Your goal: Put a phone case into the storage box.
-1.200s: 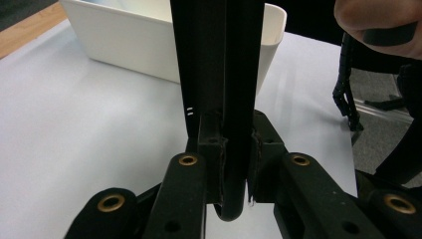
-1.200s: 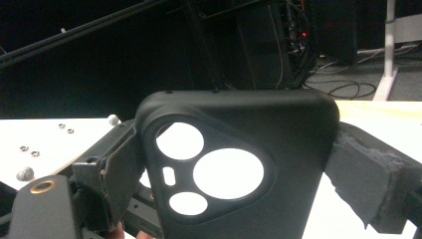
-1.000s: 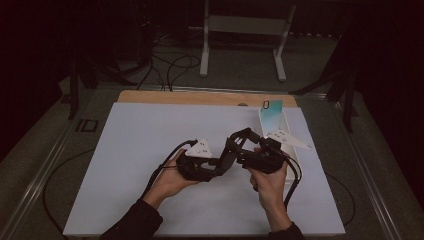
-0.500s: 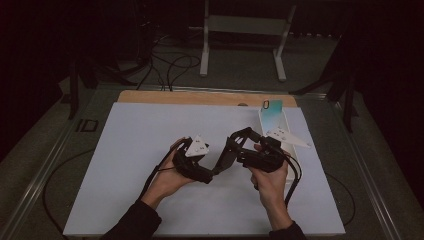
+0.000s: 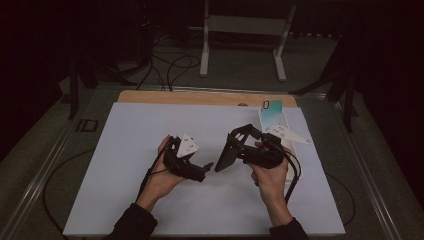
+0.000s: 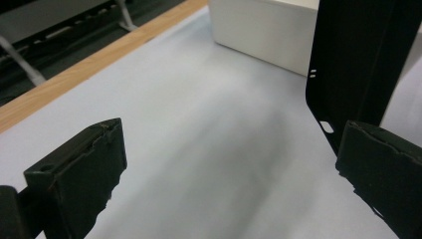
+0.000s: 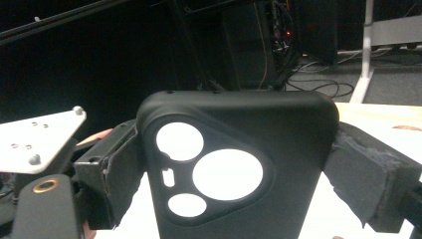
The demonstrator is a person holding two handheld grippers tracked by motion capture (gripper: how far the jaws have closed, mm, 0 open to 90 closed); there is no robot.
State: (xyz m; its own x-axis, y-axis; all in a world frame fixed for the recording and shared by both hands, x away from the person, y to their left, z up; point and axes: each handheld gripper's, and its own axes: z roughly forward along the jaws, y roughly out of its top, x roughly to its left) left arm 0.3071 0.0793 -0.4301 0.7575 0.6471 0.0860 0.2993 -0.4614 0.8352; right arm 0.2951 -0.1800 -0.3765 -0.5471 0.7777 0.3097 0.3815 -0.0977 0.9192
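On the left half of the white mat [image 5: 125,150], the left gripper [image 5: 206,167] has just been opening its jaws and now stands wide with nothing between them — the black phone case [image 5: 226,155] sits just beside its tips, apart from the pads. At the middle, that case is upright, clamped by its sides in the right gripper [image 5: 235,145]. A handover from left to right looks done; what is left is probably carrying the case to the white box [image 5: 287,131] at the right, where a teal card [image 5: 272,111] stands. In the left gripper view the case is cut off by the frame edge — whether the box holds a phone I cannot tell
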